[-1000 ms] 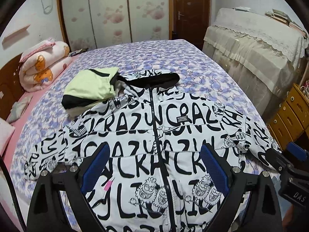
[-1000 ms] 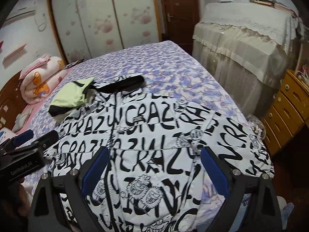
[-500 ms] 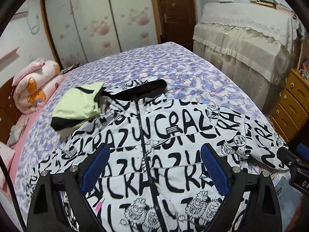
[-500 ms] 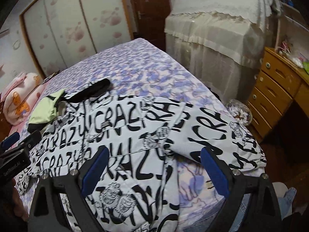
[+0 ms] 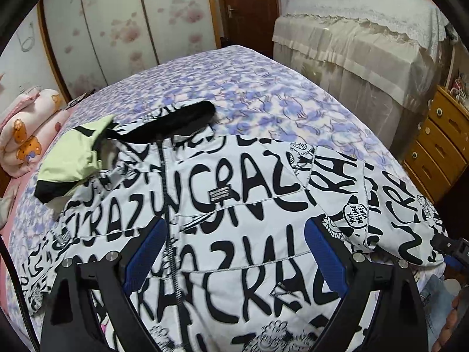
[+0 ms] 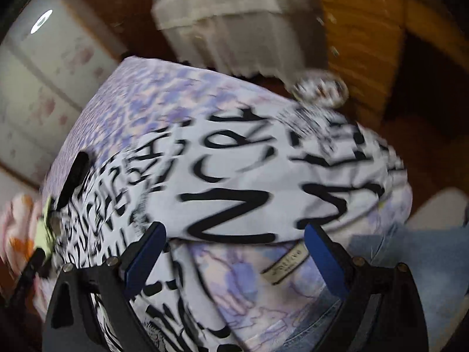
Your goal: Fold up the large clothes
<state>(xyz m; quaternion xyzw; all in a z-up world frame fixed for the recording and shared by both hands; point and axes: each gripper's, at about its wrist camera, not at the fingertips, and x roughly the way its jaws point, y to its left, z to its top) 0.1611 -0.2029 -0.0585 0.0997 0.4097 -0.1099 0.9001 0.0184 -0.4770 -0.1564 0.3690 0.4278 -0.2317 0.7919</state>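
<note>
A large white jacket (image 5: pixel 234 205) with black lettering lies front-up and spread out on the bed, its zipper running down the middle and its black-lined hood (image 5: pixel 176 120) at the far end. My left gripper (image 5: pixel 234 252) hovers open above the chest, nothing between its blue pads. The jacket's right sleeve (image 6: pixel 263 170) stretches toward the bed's corner in the blurred right wrist view. My right gripper (image 6: pixel 234 255) is open over that sleeve, tilted, with nothing in it. Its tip (image 5: pixel 451 249) shows at the right edge of the left wrist view.
A pale green folded garment (image 5: pixel 73 155) lies by the jacket's left shoulder. Pink bedding (image 5: pixel 26 132) sits at the bed's far left. A cloth-covered piece of furniture (image 5: pixel 366 38) and wooden drawers (image 5: pixel 439 146) stand to the right. A person's jeans (image 6: pixel 395 264) show beside the bed corner.
The left gripper has shifted forward and right over the jacket. The right gripper has swung quickly right and down toward the right sleeve and the bed corner, blurring its view.
</note>
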